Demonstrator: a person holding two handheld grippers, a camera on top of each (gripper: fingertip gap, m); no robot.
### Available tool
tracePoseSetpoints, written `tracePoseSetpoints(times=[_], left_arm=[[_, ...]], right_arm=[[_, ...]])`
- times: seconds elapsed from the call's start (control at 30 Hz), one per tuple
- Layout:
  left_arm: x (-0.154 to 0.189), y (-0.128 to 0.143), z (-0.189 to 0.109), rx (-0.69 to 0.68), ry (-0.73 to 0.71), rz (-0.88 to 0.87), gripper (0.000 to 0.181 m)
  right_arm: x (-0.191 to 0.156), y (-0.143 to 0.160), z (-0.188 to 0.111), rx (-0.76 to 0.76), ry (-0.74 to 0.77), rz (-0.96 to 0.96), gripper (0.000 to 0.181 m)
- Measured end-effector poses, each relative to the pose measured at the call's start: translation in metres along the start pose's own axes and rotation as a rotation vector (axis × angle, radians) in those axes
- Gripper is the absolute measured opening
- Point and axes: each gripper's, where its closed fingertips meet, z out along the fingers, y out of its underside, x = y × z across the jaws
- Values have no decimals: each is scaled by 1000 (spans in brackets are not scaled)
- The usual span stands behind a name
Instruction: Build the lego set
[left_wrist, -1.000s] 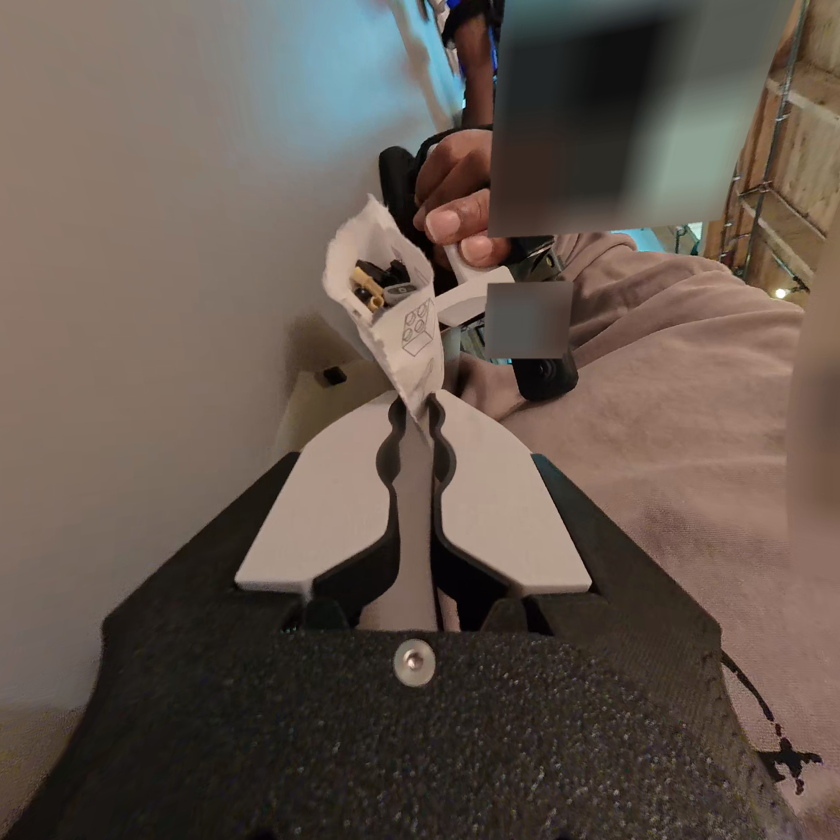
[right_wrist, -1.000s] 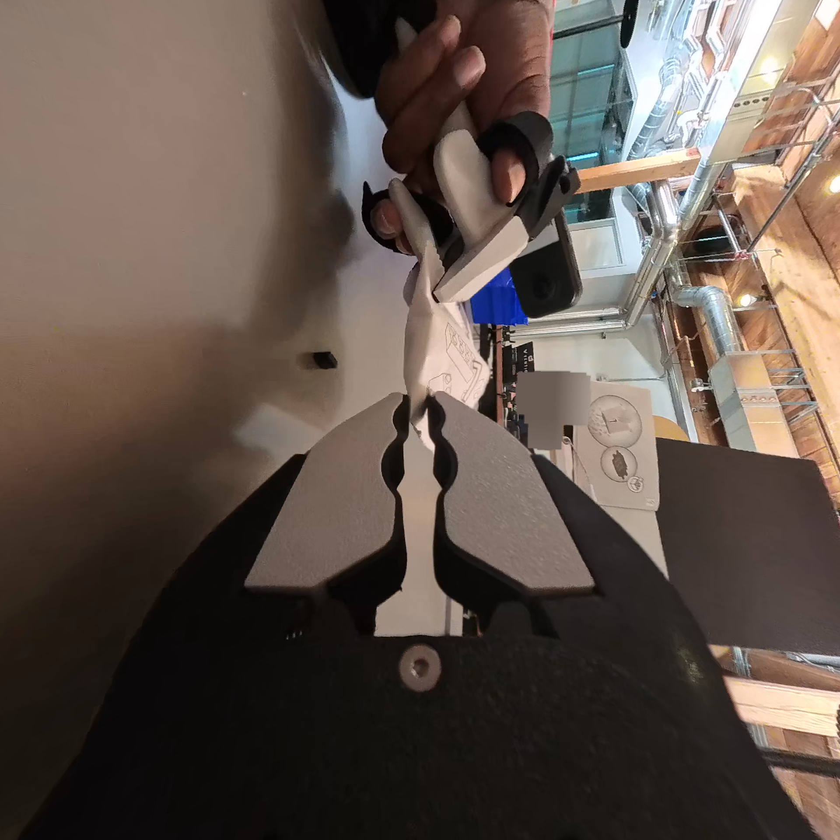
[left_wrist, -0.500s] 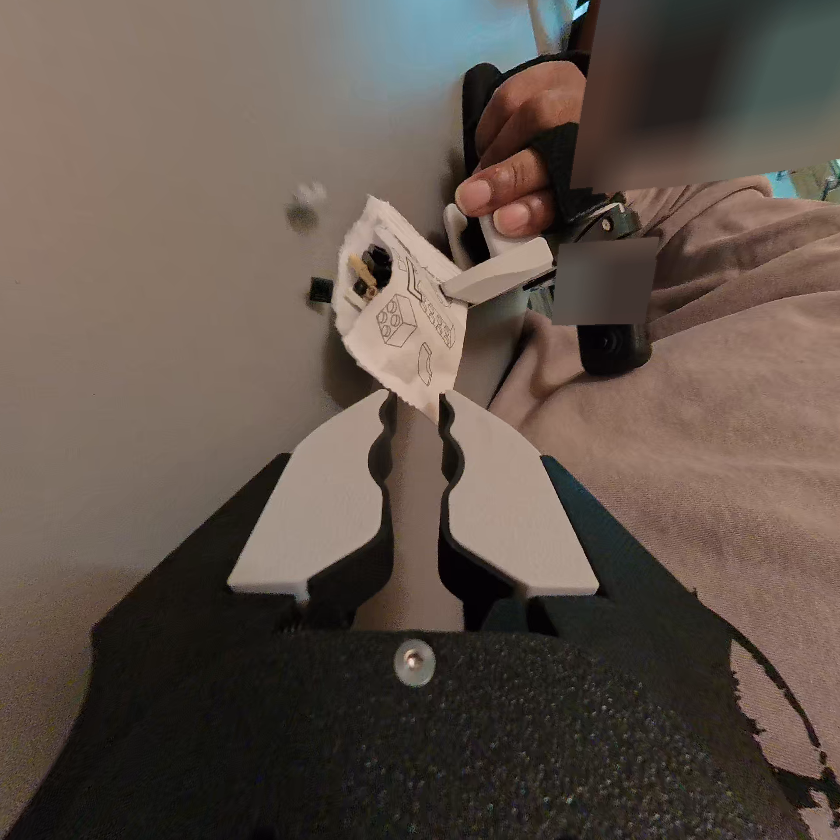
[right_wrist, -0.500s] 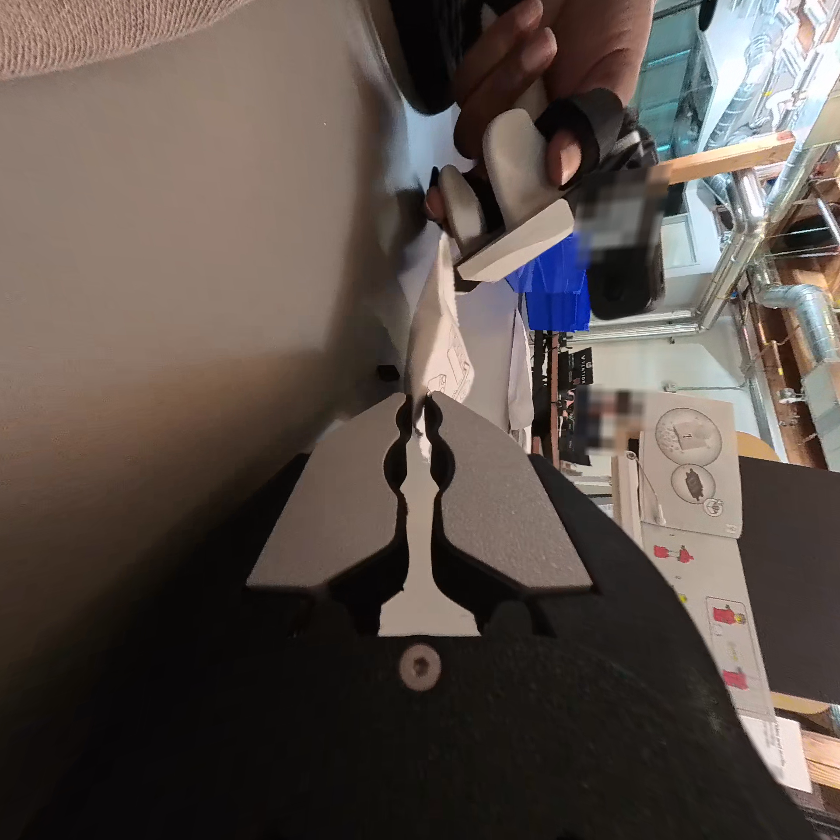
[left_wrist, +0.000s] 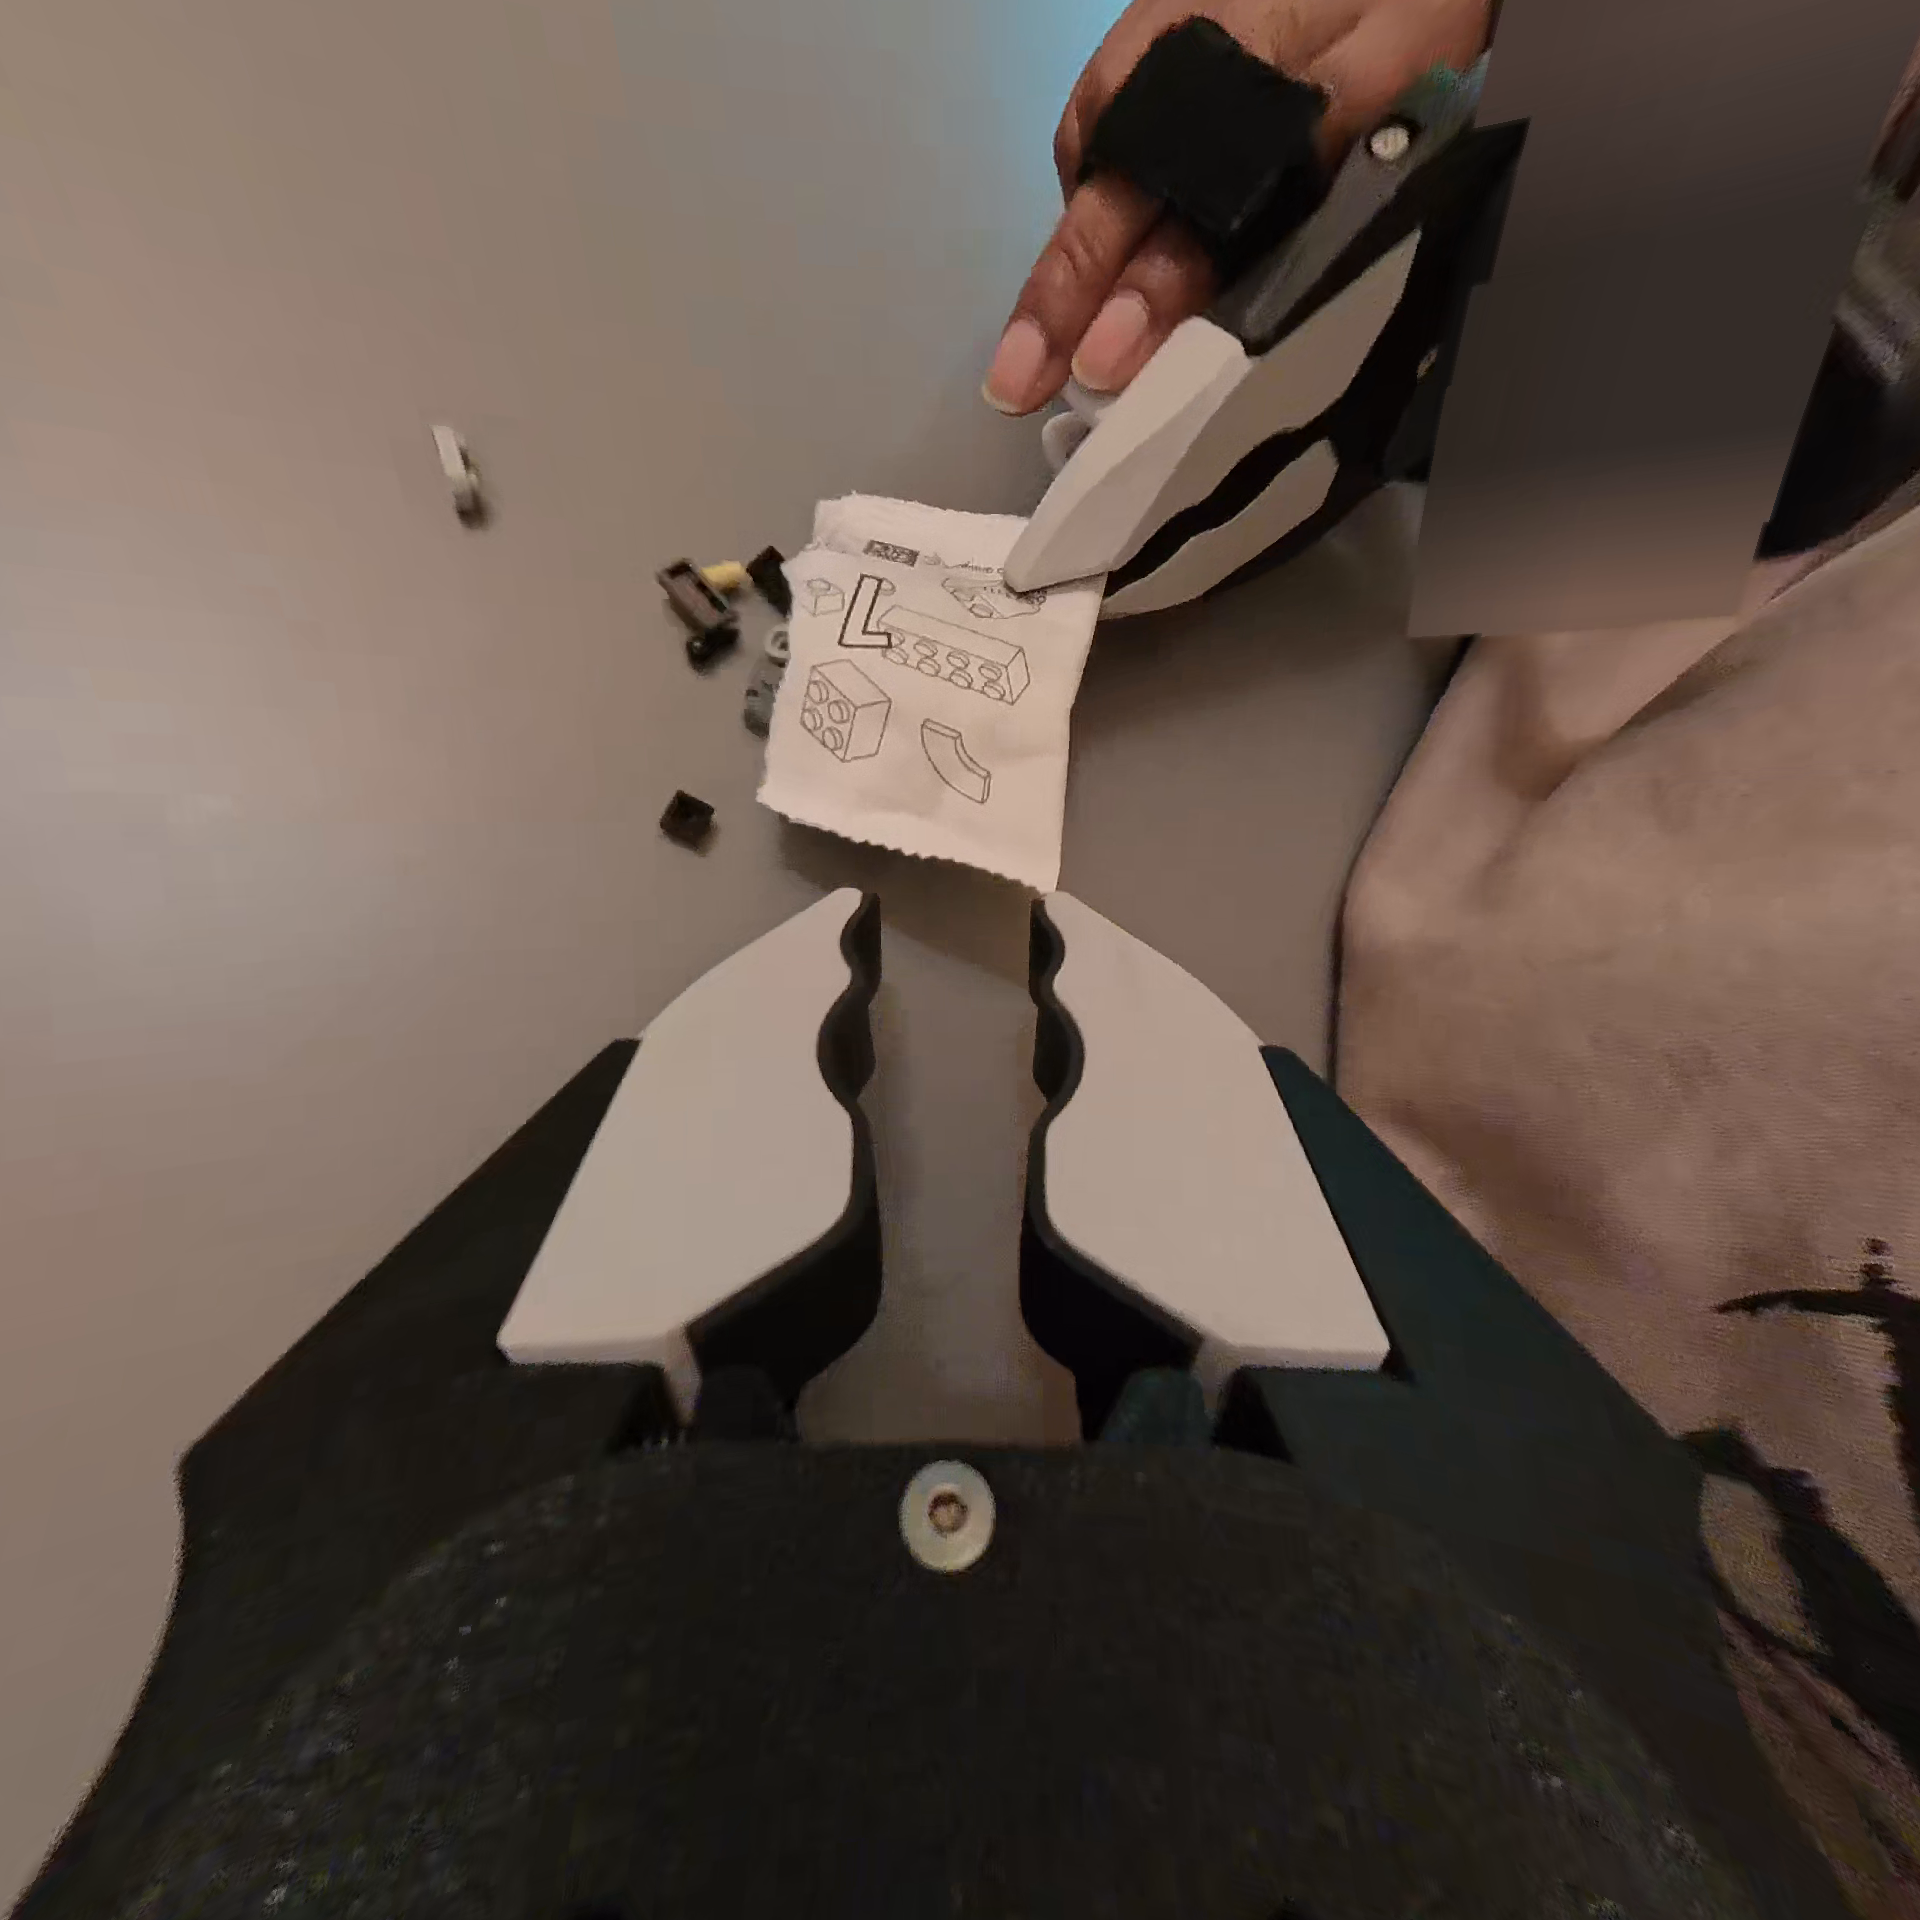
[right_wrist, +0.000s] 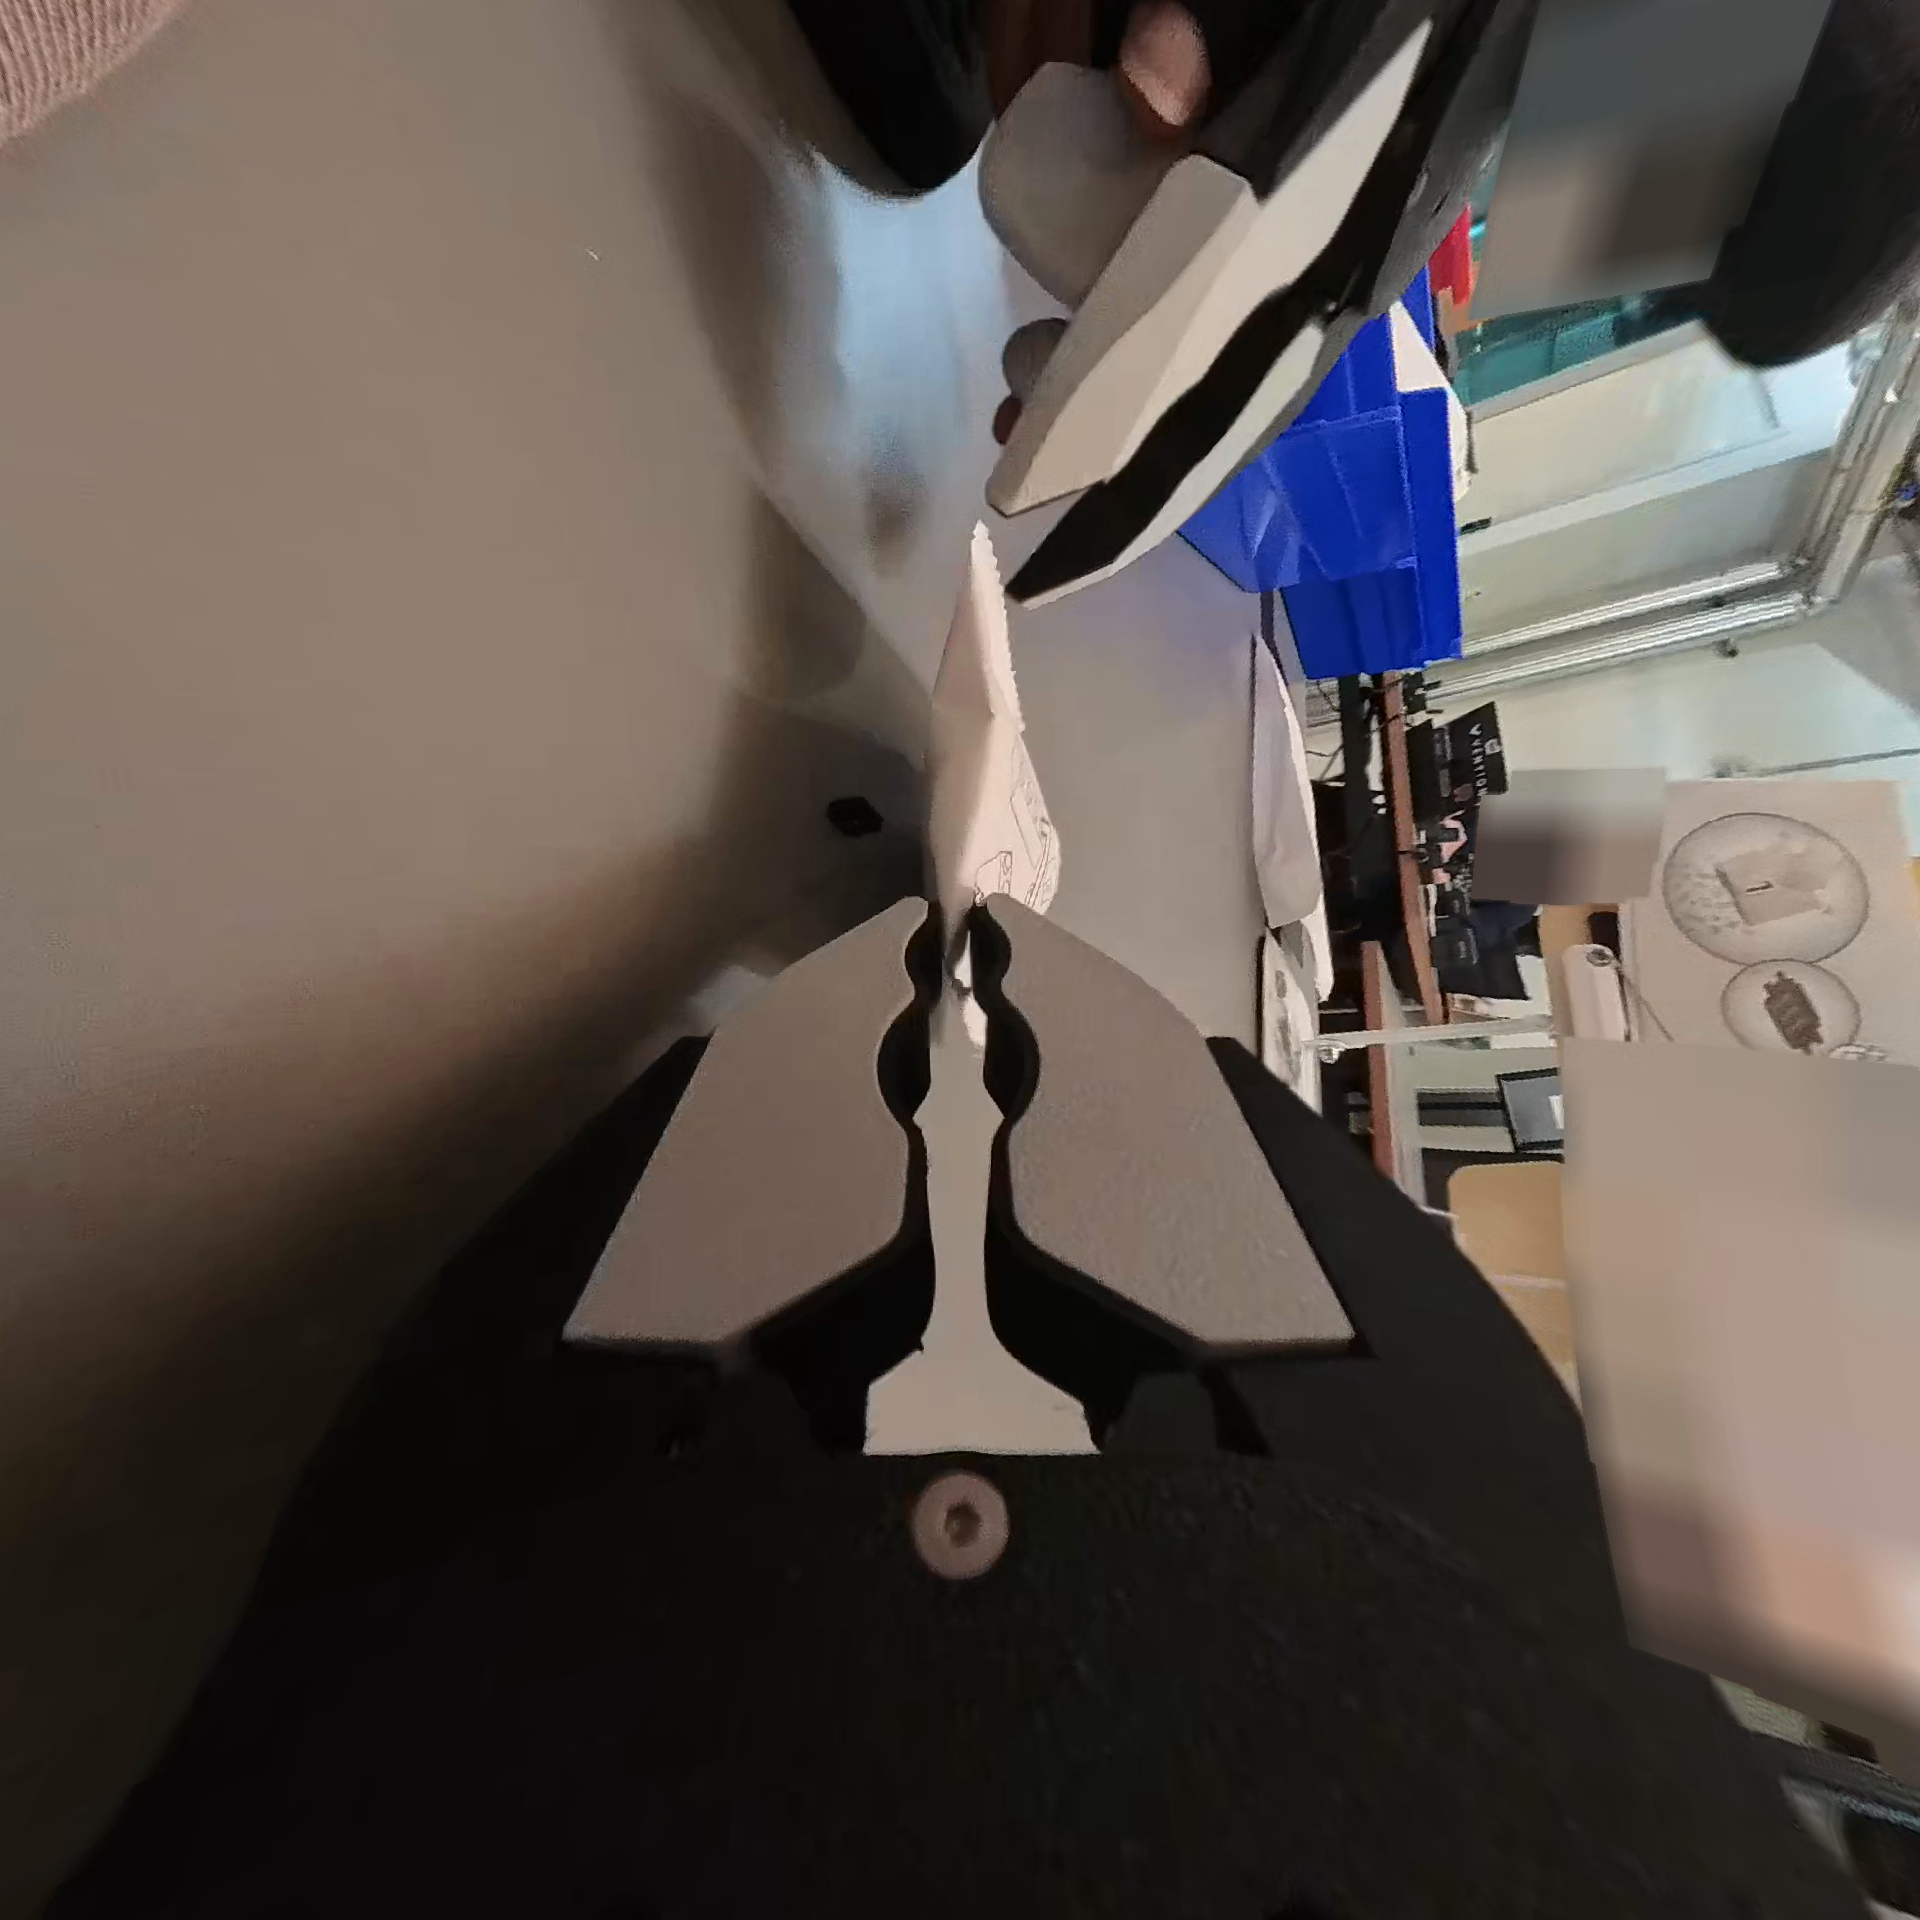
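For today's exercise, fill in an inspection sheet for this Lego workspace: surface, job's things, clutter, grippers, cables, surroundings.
Surface: plain grey table.
Job's things: white paper bag, open end towards small loose pieces spilled on the table; one grey piece apart.
Clutter: nothing seen.
Grippers: left gripper open, empty, just short of the bag; right gripper shut on the bag's corner.
Cables: nothing seen.
Surroundings: blue bins, printed sheets.

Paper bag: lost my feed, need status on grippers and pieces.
Left gripper open, empty. Right gripper shut on paper bag. Lego pieces spilled on table, nothing blocking.
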Motion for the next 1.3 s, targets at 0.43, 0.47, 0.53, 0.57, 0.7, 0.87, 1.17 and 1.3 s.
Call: tracePoseSetpoints(times=[0.43, 0.47, 0.53, 0.57, 0.7, 0.87, 1.17, 1.3], left_arm=[[-7, -3, 9, -24, -247, 503, 30], [-9, -5, 9, -21, -265, 522, 28], [-13, -9, 8, -13, -286, 556, 24], [-15, -12, 8, -6, -300, 578, 21], [-18, -16, 5, 7, -296, 657, 23], [-27, -23, 2, 1, -340, 760, 24], [-18, -28, 2, 27, -280, 814, 1], [-18, -34, -2, 99, -221, 721, 0]], right_arm=[[8, -1, 0, 48, -154, 284, 5], [9, -1, 0, 52, -168, 312, 5], [10, 0, 0, 59, -209, 370, 5], [11, 0, -1, 65, -226, 395, 5], [18, 1, -1, 87, -269, 453, 5], [16, 1, 0, 91, -337, 467, 5], [26, 4, 3, 94, -436, 570, 5], [43, 8, 4, 104, -434, 646, 7]])
